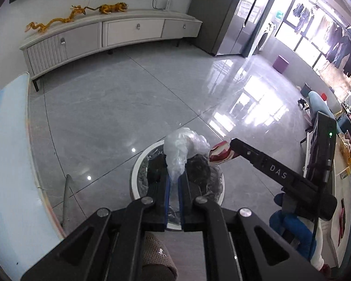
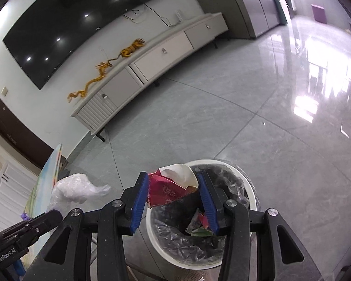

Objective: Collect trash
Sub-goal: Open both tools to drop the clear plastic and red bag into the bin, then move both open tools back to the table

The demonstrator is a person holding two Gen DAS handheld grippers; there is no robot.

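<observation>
One bin (image 2: 251, 194), two held scraps, seemingly

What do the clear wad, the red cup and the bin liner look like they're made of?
Clear wad: thin plastic film, translucent, crinkled and glossy.
Red cup: looks like coated paper; it is crushed flat with sharp creases, white matte inside, printed red outside.
Bin liner: thin dark plastic, wrinkled with shiny highlights, inside a white bin that looks like smooth hard plastic.
</observation>
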